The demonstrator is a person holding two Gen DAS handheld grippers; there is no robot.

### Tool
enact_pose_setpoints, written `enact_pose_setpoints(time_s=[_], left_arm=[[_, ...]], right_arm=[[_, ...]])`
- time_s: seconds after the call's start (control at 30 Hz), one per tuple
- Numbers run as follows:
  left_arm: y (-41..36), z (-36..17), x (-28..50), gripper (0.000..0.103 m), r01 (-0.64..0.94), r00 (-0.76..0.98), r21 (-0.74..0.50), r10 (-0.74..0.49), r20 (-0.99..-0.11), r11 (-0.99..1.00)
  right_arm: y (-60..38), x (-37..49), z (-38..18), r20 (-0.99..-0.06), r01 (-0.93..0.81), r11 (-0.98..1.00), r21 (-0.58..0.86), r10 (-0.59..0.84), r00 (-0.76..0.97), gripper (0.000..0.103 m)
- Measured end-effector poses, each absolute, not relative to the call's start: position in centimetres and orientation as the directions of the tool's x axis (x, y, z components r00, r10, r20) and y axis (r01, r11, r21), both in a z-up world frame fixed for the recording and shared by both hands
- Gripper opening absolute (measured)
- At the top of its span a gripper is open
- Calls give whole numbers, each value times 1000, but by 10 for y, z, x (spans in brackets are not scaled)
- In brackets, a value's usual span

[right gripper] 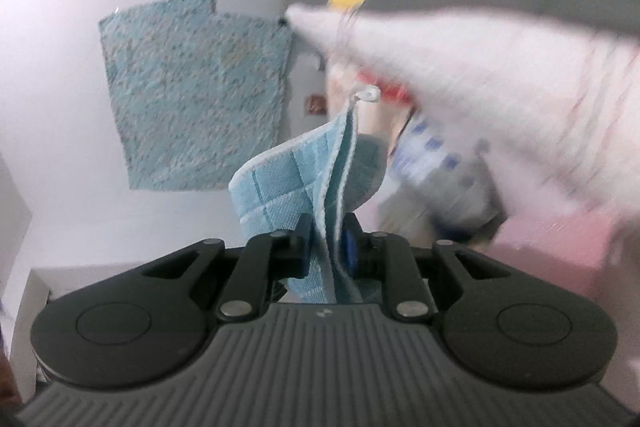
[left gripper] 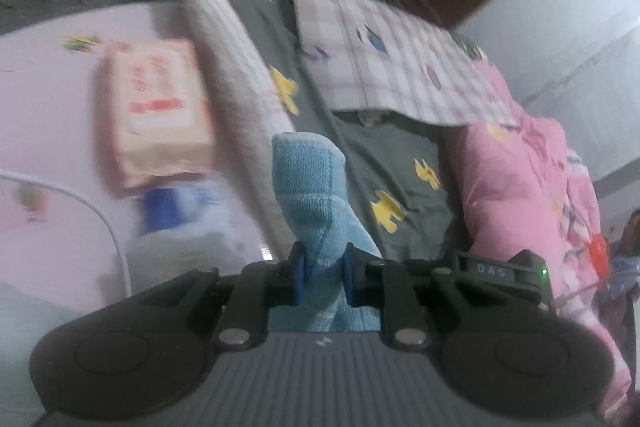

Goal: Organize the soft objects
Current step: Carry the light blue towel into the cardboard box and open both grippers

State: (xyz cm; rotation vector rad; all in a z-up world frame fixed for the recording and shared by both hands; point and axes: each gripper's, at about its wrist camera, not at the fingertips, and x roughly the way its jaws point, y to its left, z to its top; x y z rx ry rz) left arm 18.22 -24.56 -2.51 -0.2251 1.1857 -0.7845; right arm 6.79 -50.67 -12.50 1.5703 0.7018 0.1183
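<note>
A light blue waffle-weave towel [left gripper: 310,183] is pinched between the blue pads of my left gripper [left gripper: 323,277], which is shut on it; the cloth sticks up past the fingertips and is bunched. In the right wrist view another part of the blue towel [right gripper: 296,179] is clamped in my right gripper [right gripper: 327,247], folded double with a white loop at its tip. A second, speckled teal cloth [right gripper: 192,91] lies flat on the white surface beyond the right gripper.
A bed with a grey sheet with yellow shapes [left gripper: 384,163], a checked blanket [left gripper: 384,63], a pink quilt [left gripper: 528,187] and a white bolster [left gripper: 236,55]. On the pale table [left gripper: 48,99] sit a tissue pack [left gripper: 156,107] and a blue-labelled pack [left gripper: 176,211].
</note>
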Motion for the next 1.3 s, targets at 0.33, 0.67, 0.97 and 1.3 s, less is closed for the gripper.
enact_pose_setpoints(time_s=[0.33,0.67,0.97,1.3], left_arm=[[-61,27,195,19,298,348,-485,-566,-747,822],[93,-4,238,20,142,425,-435,-452,-784,889],[157,-66,276,21,67,384,-417,-410,-828,906],[150,-104,288,20,132,358,-266,-296,-886,955]], right_arm=[[-331,146,-92,-262,286,65,956,633,728,16],[-129,232,-86,-426,317,289,903,697,577,16],[-53,287,-94,-630,353,524,775,606,486,25],[-45,312,-107,-734,342,666,663,490,470,48]])
